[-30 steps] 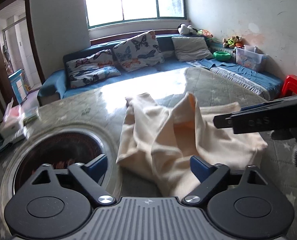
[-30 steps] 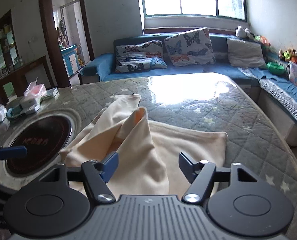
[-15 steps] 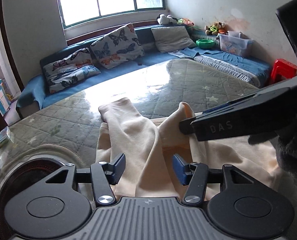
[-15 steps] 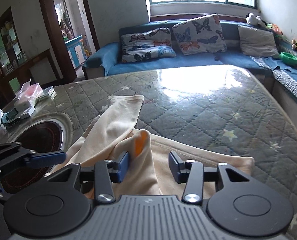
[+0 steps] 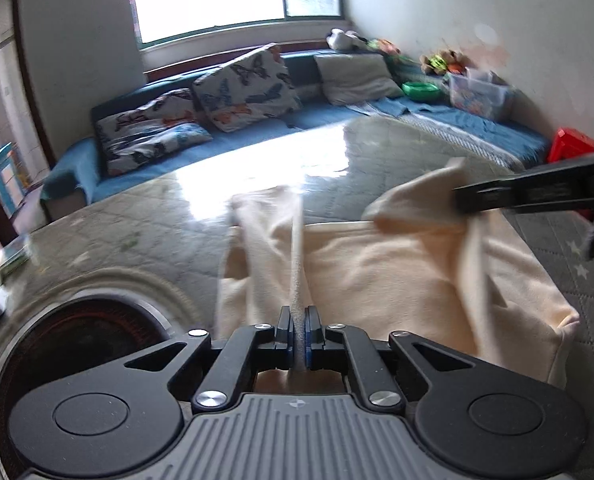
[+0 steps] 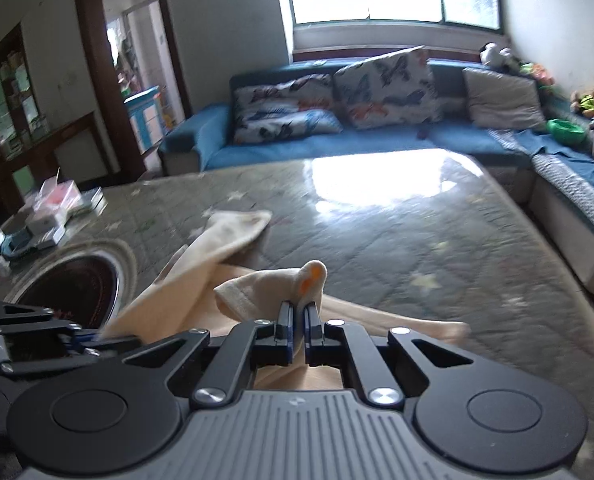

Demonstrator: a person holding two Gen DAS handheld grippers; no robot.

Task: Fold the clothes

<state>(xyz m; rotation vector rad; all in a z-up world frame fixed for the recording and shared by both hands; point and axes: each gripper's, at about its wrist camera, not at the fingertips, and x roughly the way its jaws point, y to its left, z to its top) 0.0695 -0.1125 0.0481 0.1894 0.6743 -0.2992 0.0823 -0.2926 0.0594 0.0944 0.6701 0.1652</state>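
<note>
Cream garment (image 5: 377,276) sprawls ahead on the quilted counter (image 6: 437,240), left hand-held gripper (image 5: 298,334) and right hand-held gripper (image 6: 298,334) each clamped on a fold (right one lifted).

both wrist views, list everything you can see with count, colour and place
garment: one, cream, crumpled on the table, two parts pinched
table: one, grey-green quilted cover with stars, foreground
round inset: one, dark, table's left side
sofa: one, blue, under the window
butterfly cushions: two, white patterned, on the sofa
grey cushion: one, on the sofa, right
green bowl: one, on the sofa, right
red stool: one, far right
left tool: one, black, shut on cloth
right tool: one, black, shut on cloth
</note>
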